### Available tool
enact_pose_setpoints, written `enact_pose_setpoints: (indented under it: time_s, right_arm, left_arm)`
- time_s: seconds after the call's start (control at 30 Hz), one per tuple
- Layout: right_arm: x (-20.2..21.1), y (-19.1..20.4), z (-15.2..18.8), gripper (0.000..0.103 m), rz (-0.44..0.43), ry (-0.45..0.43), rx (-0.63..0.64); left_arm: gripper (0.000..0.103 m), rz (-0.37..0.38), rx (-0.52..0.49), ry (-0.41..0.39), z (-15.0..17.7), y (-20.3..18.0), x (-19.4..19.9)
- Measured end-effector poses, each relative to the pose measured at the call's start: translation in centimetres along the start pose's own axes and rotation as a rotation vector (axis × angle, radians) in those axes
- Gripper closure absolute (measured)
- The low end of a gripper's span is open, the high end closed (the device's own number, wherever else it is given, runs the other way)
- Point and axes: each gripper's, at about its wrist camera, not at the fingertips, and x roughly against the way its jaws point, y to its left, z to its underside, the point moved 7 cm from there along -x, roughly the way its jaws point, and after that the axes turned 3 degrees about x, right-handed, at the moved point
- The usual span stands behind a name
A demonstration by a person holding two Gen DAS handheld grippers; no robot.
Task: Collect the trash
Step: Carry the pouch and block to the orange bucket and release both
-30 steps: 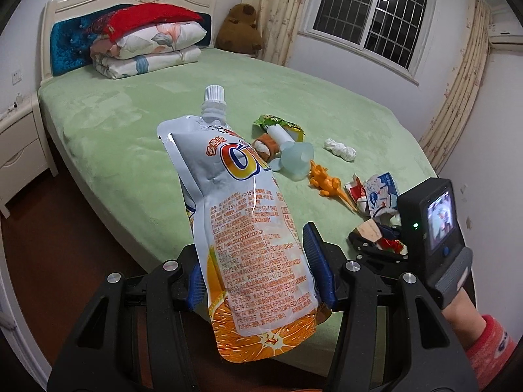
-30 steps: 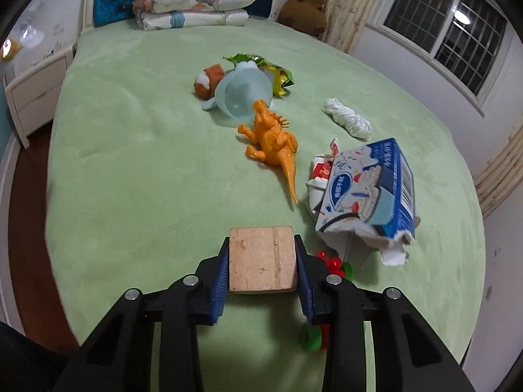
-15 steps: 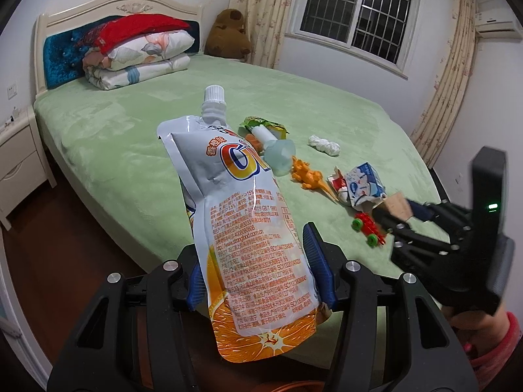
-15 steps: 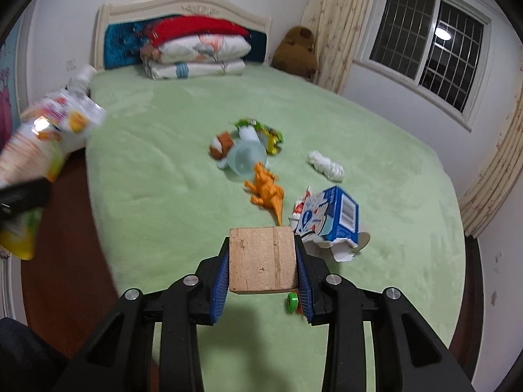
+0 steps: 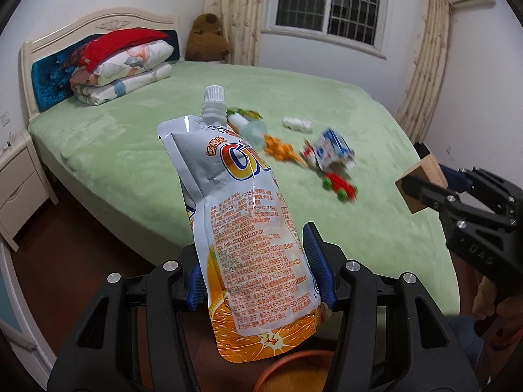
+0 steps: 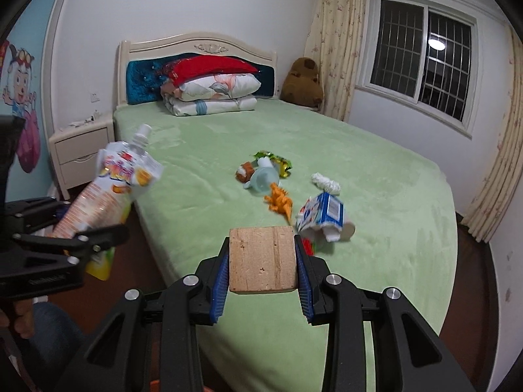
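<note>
My left gripper (image 5: 258,268) is shut on a white and orange drink pouch (image 5: 242,215) with a white cap, held upright off the bed's near edge. It also shows in the right wrist view (image 6: 111,192). My right gripper (image 6: 261,261) is shut on a square wooden block (image 6: 263,258), also seen at the right of the left wrist view (image 5: 421,184). On the green bed (image 6: 202,176) lie a torn blue and white carton (image 6: 323,212), a white crumpled wad (image 6: 325,183), a green snack wrapper (image 6: 278,160) and a pale blue cup (image 6: 261,181).
An orange toy dinosaur (image 6: 279,201) and a red and green toy car (image 5: 340,186) lie among the trash. Folded quilts (image 6: 212,94) and a brown plush toy (image 6: 302,81) sit at the headboard. A white nightstand (image 6: 81,150) stands left of the bed. An orange rim (image 5: 294,366) shows below the pouch.
Both grippers have pulled back from the bed with their loads. The bed and its items look farther away, and the right gripper now shows higher at the right of the left view.
</note>
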Motion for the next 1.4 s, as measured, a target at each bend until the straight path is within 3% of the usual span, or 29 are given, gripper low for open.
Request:
enact_pose_setpoints:
  time_s: [0.17,0.4,0.67,0.8,1.0,1.1,1.13,1.17,1.23,1.3,1.4]
  right_arm:
    - [1.0,1.4,4.6,0.068,-0.043,0.077,0.002]
    - [-1.2,3.5,14.2,0.068,-0.108,0.308,-0.036]
    - [-4.4,6.6,24.3,0.068,-0.186,0.572,-0.092]
    - [-5.6,7.7,27.5,0.068,-0.189,0.667,-0.098]
    - [-6.6,9.2,30.1,0.067,-0.199,0.765,-0.098]
    - [-6.9,9.6,29.9,0.067,-0.202,0.779,-0.100]
    - [-6.9,9.9,29.0,0.062,-0.205,0.778,-0.107]
    - [-6.4,9.5,29.3,0.049,-0.196,0.765,-0.111]
    - [-6.4,9.3,28.6,0.046,-0.183,0.748,-0.110]
    - [-5.8,8.6,28.4,0.045,-0.175,0.740,-0.124]
    - [-5.9,8.1,28.5,0.043,-0.162,0.736,-0.141]
  left_arm:
    - [0.051,0.019,-0.044,0.105,4.9,-1.9,-0.9]
    - [0.051,0.019,-0.066,0.355,14.2,-2.5,-5.0]
    - [0.051,0.067,-0.051,0.758,27.2,-3.4,-9.7]
    - [0.051,0.071,-0.027,0.891,31.0,-3.2,-11.2]
    - [0.051,0.069,-0.004,0.982,33.8,-2.8,-12.5]
    - [0.051,0.077,-0.017,0.992,33.3,-3.0,-12.6]
    - [0.051,0.077,-0.026,0.989,32.8,-3.1,-12.9]
    - [0.050,0.076,-0.034,0.980,33.7,-3.6,-13.0]
    - [0.046,0.076,-0.045,0.975,33.6,-3.4,-12.8]
    - [0.032,0.068,-0.050,0.964,33.4,-3.5,-12.4]
    - [0.028,0.066,-0.060,0.940,33.2,-3.8,-12.5]
